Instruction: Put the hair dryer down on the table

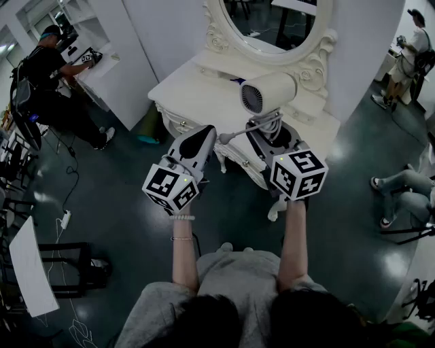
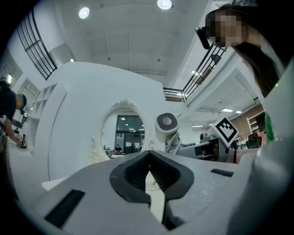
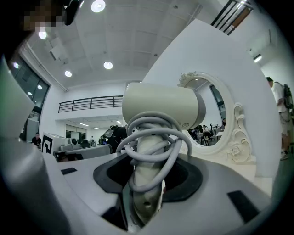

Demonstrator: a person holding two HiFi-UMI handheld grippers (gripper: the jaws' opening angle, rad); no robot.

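A cream hair dryer stands upright in the air over the front of the white dressing table. Its grey cord is wound round the handle. My right gripper is shut on that handle; in the right gripper view the hair dryer rises out of the right gripper with the jaws either side of the handle. My left gripper hangs beside it on the left, shut and holding nothing. In the left gripper view the left gripper points toward the table, and the hair dryer shows at upper right.
An oval mirror in an ornate frame stands at the back of the table. A person works at a white shelf unit at far left. More people are at the right edge. Cables and a power strip lie on the dark floor.
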